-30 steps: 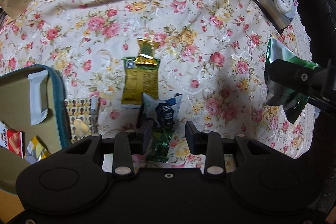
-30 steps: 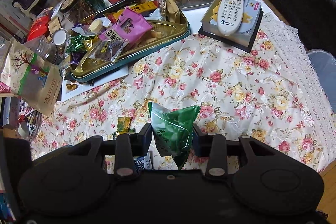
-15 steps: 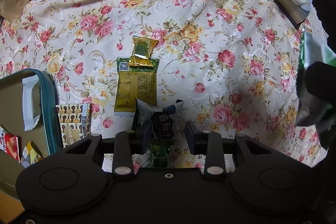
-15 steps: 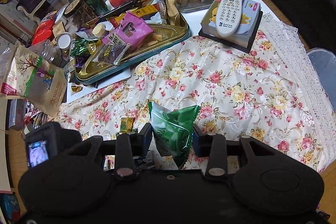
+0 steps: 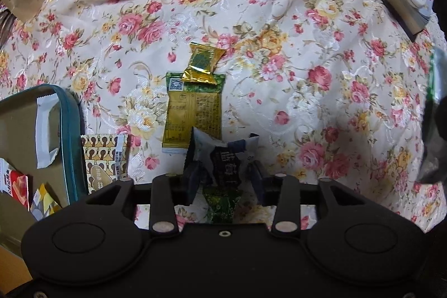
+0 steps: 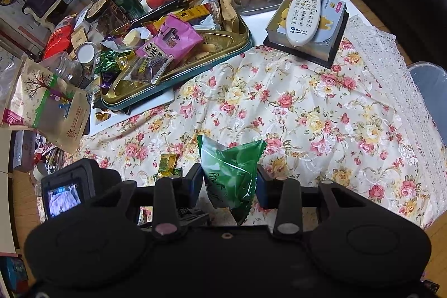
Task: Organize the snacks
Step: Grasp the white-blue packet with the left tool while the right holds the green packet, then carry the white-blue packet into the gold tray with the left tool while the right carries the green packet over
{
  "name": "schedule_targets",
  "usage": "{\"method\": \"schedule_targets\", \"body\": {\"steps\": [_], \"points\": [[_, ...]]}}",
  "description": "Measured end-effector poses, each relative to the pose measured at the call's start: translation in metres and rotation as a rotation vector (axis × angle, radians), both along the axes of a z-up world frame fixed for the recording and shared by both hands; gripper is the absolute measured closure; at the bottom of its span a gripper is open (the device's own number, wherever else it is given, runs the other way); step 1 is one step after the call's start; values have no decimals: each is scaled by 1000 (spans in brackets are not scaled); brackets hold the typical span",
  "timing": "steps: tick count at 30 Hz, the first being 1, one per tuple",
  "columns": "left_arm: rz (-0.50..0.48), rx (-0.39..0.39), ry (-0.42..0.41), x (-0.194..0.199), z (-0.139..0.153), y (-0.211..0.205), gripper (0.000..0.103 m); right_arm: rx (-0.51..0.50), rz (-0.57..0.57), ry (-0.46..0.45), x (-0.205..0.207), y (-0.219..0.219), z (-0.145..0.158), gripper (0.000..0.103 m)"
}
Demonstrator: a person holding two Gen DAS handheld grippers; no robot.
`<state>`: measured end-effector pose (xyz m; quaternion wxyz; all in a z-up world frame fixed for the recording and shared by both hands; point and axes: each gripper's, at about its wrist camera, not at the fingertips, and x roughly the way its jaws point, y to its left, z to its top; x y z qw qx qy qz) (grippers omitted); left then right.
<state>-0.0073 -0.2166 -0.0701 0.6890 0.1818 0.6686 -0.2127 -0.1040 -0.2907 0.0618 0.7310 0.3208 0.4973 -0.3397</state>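
While jaws open, left gripper [image 5: 223,180] straddles white-and-navy crinkly foil snack packet [image 5: 223,155] | light, soft, slippery: pinch sealed edge | right gripper [image 6: 229,183] pinches green plastic pouch [image 6: 233,175]

On the tablecloth [image 5: 279,18], a small candy packet [image 5: 203,64] overlaps the twelve o'clock end of a long sachet [image 5: 193,113]. A tin lid [image 5: 74,130] lies at nine o'clock; the snack tray [image 6: 178,69] sits at twelve, the remote control [image 6: 304,10] on a notepad block [image 6: 329,46] at two.

Left gripper [image 5: 223,175] jaws opening around dark-and-white snack packet [image 5: 223,155], gold packets [image 5: 195,108] beyond on floral cloth [image 5: 307,60]
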Motion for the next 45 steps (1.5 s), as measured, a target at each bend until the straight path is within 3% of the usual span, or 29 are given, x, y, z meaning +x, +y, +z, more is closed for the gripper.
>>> {"method": "schedule_targets", "body": {"steps": [11,15,27,35,40,45], "points": [[-12,-6,11,0,-8,-5,54,5,15,12,3,3,-4,62],[-4,-19,18,0,1,-2,57,1,7,4,2,0,-1,62],[-1,-119,28,9,38,12,79,2,-40,2,1,-8,-1,62],[-38,-160,-25,19,60,23,79,12,-49,-3,3,-11,-2,62],[3,-174,-86,38,68,29,78,27,-59,3,1,-14,-4,62],[41,-176,-57,44,61,34,77,27,-47,-16,-1,-13,1,62]]}}
